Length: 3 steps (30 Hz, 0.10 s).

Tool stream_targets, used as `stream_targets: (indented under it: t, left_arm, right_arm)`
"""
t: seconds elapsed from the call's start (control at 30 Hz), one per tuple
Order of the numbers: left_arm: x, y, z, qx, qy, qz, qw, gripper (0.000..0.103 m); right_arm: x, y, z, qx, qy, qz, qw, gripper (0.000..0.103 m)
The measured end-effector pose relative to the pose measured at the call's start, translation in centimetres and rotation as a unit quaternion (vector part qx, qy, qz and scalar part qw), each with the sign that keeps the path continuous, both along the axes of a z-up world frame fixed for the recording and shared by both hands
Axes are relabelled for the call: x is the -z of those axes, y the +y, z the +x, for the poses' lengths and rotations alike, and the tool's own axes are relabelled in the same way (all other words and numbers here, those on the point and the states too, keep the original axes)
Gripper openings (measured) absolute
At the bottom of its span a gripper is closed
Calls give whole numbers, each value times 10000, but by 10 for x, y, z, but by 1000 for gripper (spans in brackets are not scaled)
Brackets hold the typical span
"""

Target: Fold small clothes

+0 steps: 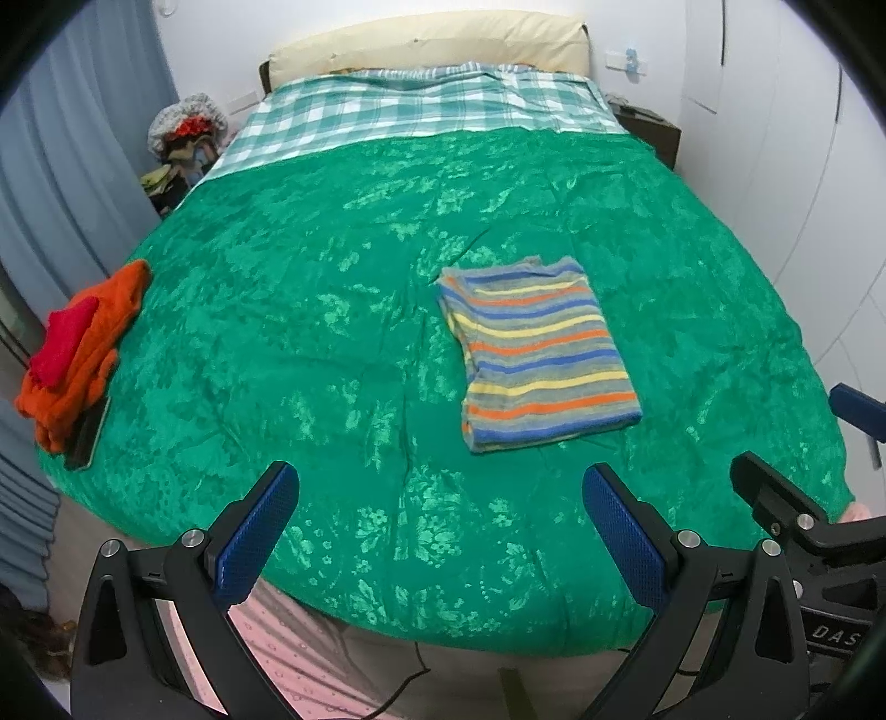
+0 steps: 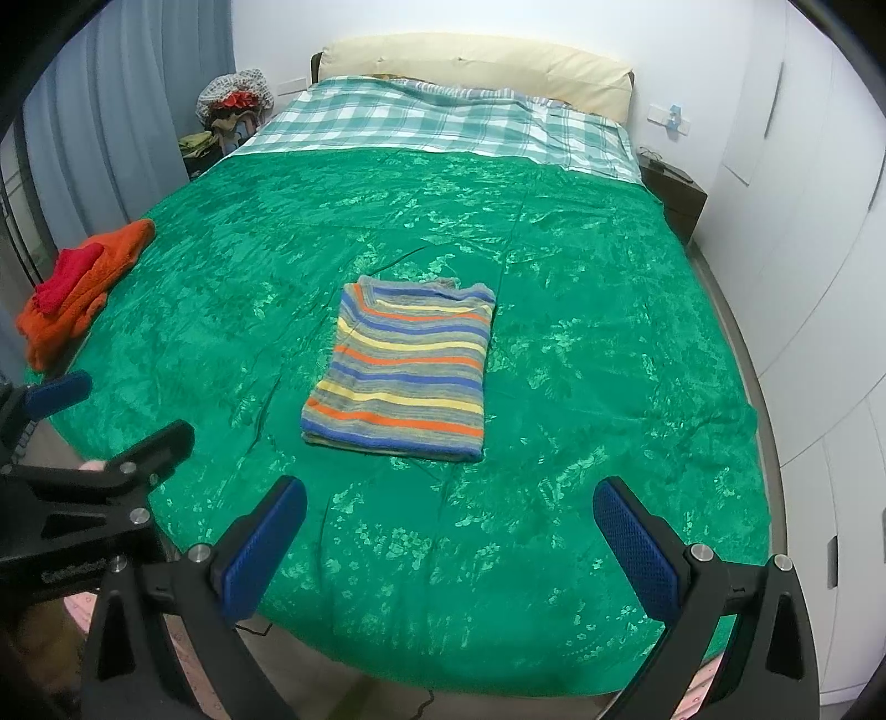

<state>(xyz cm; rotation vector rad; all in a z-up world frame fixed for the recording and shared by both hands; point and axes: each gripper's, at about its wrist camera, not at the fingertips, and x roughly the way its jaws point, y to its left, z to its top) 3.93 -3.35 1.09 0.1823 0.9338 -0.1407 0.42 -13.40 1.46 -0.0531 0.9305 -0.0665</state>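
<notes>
A striped garment (image 1: 540, 349), folded into a rectangle, lies flat on the green bedspread (image 1: 332, 310); it also shows in the right wrist view (image 2: 407, 371). My left gripper (image 1: 440, 487) is open and empty, held above the bed's near edge, short of the garment. My right gripper (image 2: 449, 498) is open and empty, also near the bed's front edge, just short of the garment. The right gripper shows at the right edge of the left wrist view (image 1: 803, 459). The left gripper shows at the left edge of the right wrist view (image 2: 111, 410).
A pile of orange and red clothes (image 1: 77, 349) lies at the bed's left edge on a dark flat object (image 1: 86, 437). A checked sheet (image 1: 421, 105) and cream pillow (image 1: 432, 44) are at the head. A nightstand (image 2: 673, 194) stands at the far right, curtains (image 1: 61, 149) at left.
</notes>
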Motion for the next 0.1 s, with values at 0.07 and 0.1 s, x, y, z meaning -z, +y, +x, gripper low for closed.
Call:
stream_targets:
  t: [0.07,0.1]
  left_arm:
    - [-2,-1,-2,4,-88,52,9999,103]
    - [-3,-2,-2,5,-116,76,9999,103]
  right_arm:
    - [0,0,0,2,-4,-2,10000,102]
    - [0,-1,0,0,-6,3,10000,102]
